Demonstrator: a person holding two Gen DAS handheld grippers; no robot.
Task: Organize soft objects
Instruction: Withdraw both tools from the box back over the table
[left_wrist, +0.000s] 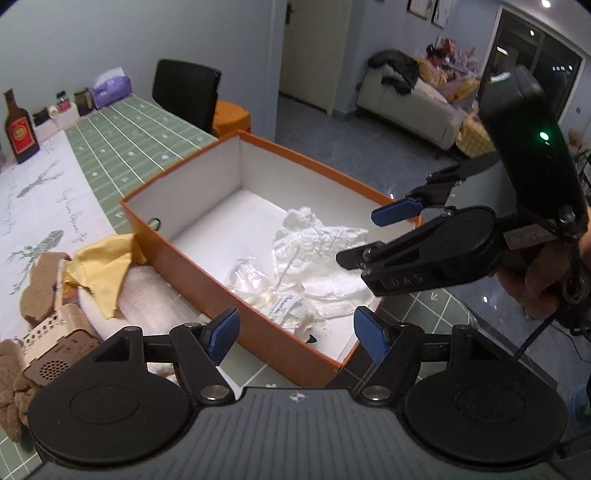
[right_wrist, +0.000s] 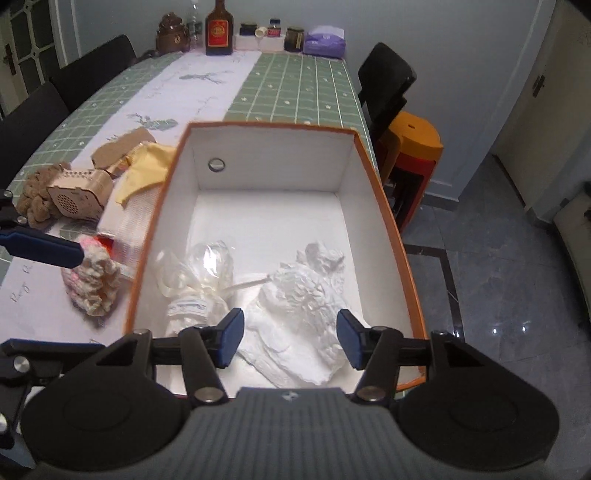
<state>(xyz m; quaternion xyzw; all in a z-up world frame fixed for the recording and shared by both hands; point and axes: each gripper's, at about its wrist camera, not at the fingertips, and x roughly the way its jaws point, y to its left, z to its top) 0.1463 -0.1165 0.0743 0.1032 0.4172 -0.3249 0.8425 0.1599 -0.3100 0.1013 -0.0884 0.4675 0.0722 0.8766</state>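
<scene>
Orange-walled box fills the frame's centre, holding crumpled white cloth beneath the right gripper, released like the empty left gripper.

One orange box holds two white soft things: a crumpled cloth and a plastic-wrapped bundle. On the bench lie one yellow cloth, one knitted hat, one wooden speaker, one brown bottle and one purple tissue pack.
</scene>
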